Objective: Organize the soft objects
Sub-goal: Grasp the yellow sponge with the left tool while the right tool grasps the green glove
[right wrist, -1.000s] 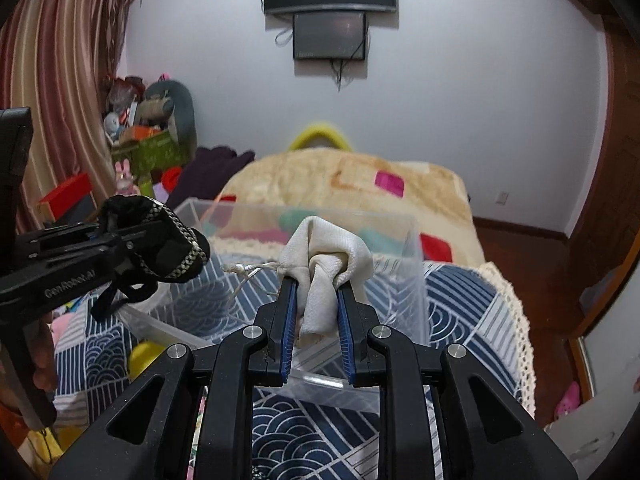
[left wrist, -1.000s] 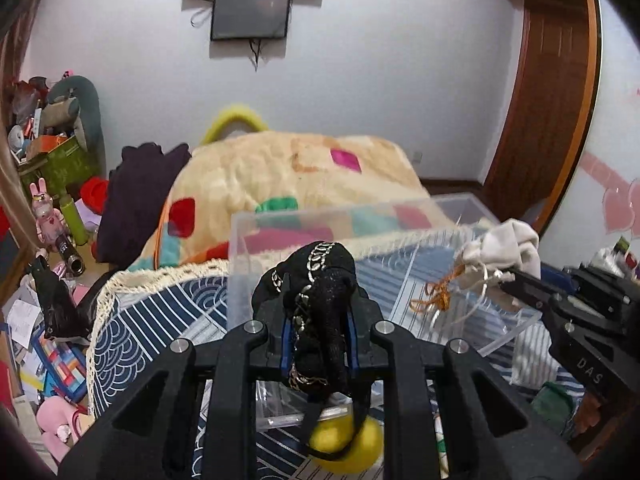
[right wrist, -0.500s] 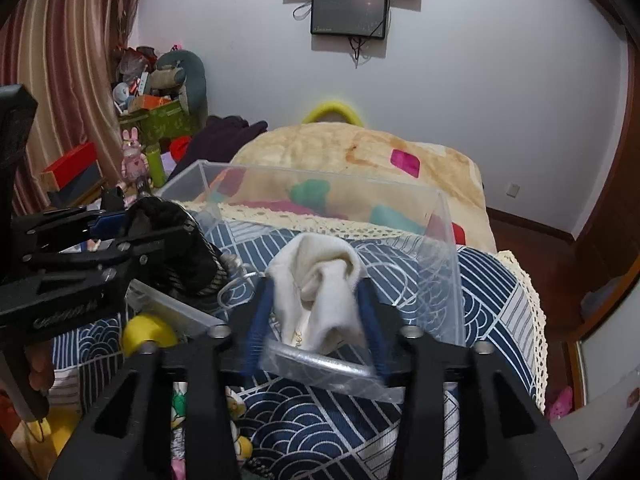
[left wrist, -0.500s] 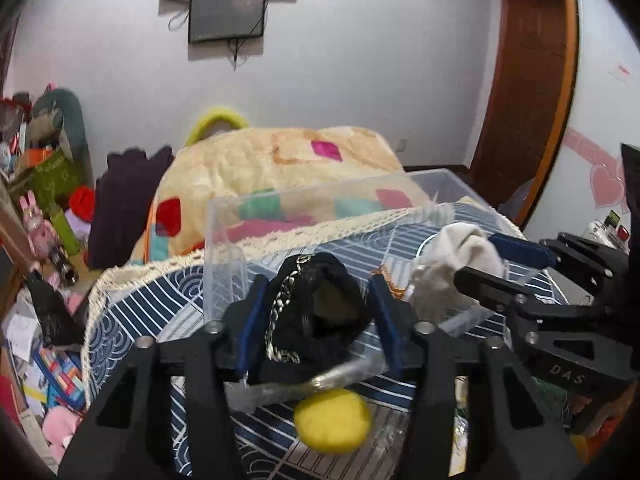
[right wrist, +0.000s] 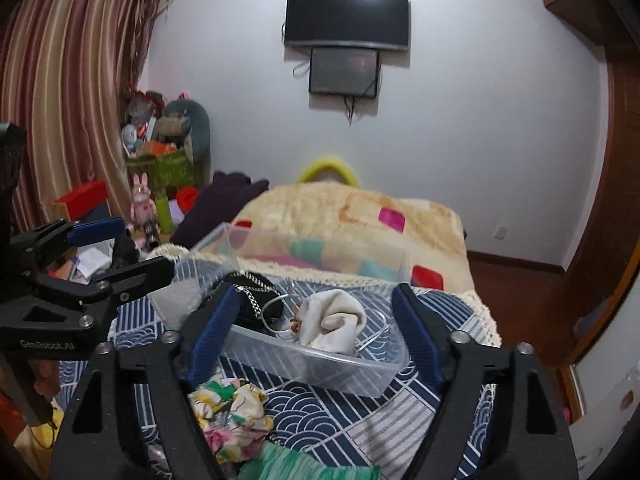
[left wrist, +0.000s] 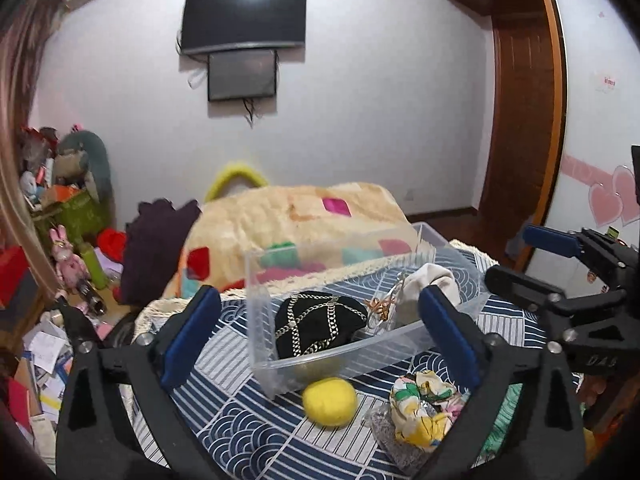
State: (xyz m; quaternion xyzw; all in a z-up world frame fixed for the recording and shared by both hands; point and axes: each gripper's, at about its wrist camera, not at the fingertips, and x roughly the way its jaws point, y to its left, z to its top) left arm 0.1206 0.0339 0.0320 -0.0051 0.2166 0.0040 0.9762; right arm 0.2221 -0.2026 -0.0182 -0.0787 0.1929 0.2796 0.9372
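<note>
Clear, glossy, smooth plastic storage bin (left wrist: pixel 360 354). Black matt cloth pouch (left wrist: pixel 318 330) with shiny metal chain trim. Cream matt cloth bag (right wrist: pixel 332 320). Yellow fuzzy ball (left wrist: pixel 329 401). Floral printed cloth scrunchie (right wrist: pixel 230 416). Navy wave-patterned woven cloth cover (left wrist: pixel 256 432). Matt black plastic left gripper (left wrist: pixel 316 336) with blue pads (left wrist: pixel 188 338).

Pouch (left wrist: pixel 320 329) and cloth bundle (left wrist: pixel 430 286) side by side in bin (left wrist: pixel 260 312), ball (left wrist: pixel 329 401) before it.
</note>
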